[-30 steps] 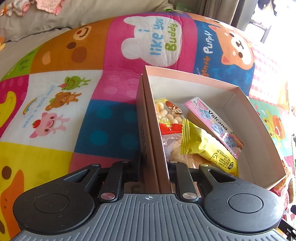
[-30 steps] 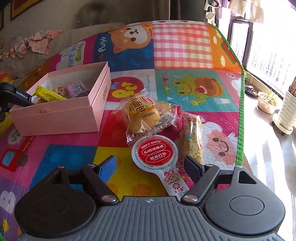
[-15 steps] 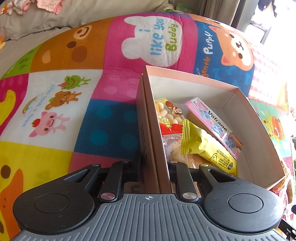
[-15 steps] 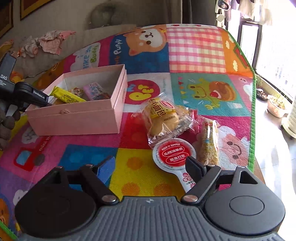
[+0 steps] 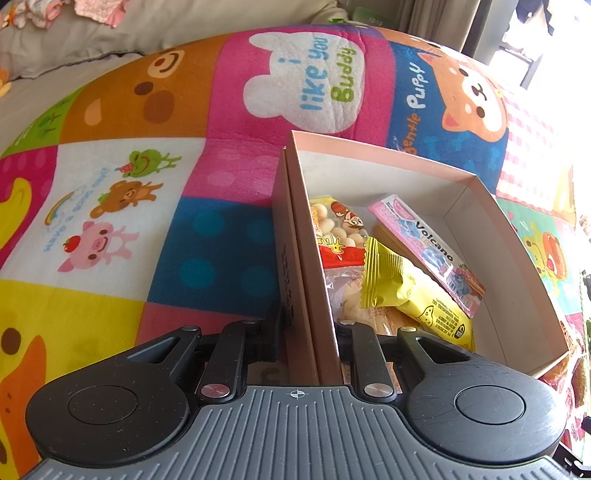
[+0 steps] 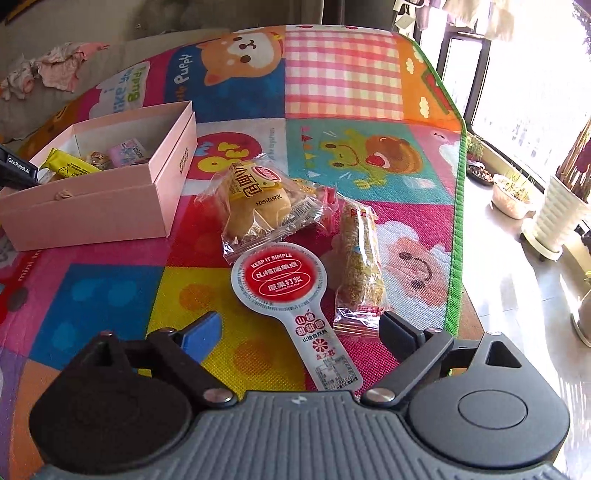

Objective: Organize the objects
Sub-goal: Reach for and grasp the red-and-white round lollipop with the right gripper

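My left gripper [image 5: 308,325] is shut on the near wall of the pink box [image 5: 295,236], one finger outside and one inside. The box holds a yellow snack packet [image 5: 410,291], a pink Volcano packet [image 5: 428,247] and a red-and-clear biscuit bag [image 5: 340,236]. My right gripper [image 6: 299,328] is open and empty, just above the mat. The handle of a red round-headed lollipop-shaped packet [image 6: 280,282] lies between its fingers. A wrapped bun [image 6: 258,199] and a long cereal bar [image 6: 360,262] lie beyond. The box [image 6: 110,199] sits far left.
Everything lies on a bright cartoon play mat [image 6: 343,74] with a green edge [image 6: 454,236] at the right, where the floor drops off to plant pots [image 6: 561,214]. A grey cushion with clothes [image 5: 96,11] lies behind the mat.
My right gripper pulled back and higher half a second ago, then came down close over the lollipop-shaped packet again. My left gripper has stayed clamped on the box wall.
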The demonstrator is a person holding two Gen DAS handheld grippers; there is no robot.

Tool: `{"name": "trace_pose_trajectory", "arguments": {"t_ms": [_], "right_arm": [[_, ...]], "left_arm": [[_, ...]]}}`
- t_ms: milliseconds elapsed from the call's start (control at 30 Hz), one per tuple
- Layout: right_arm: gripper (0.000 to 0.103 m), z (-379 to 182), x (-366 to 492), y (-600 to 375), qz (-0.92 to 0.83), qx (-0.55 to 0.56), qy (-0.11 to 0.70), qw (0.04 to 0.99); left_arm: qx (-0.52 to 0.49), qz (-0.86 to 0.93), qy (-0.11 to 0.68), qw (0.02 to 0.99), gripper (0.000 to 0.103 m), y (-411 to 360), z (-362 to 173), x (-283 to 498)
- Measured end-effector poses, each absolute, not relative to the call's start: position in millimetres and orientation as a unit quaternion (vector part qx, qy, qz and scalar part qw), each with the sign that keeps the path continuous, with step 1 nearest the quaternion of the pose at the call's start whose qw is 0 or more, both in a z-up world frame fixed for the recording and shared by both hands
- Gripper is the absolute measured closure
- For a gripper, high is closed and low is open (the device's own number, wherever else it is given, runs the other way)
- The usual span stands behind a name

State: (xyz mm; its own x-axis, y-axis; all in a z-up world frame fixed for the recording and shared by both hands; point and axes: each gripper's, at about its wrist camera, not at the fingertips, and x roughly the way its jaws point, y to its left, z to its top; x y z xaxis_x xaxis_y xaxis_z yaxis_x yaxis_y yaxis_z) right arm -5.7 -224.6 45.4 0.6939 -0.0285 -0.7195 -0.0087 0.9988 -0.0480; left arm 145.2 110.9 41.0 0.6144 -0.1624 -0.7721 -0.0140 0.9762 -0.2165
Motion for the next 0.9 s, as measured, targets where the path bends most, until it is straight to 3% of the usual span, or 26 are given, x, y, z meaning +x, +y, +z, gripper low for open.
{"name": "trace_pose_trajectory", "arguments": {"t_ms": [567,900], "right_arm": [[0.007,53,-29,-192,0.141,0.033,0.408,0.902],[0.007,55,-25,-198,0.105,0.014,0.396,0.912]], "left_arm": [[-0.102,-0.042,0.437,0.893,0.082,111,41,145],[-0.101,-0.042,0.437,0.893,0.082,112,41,145]]}}
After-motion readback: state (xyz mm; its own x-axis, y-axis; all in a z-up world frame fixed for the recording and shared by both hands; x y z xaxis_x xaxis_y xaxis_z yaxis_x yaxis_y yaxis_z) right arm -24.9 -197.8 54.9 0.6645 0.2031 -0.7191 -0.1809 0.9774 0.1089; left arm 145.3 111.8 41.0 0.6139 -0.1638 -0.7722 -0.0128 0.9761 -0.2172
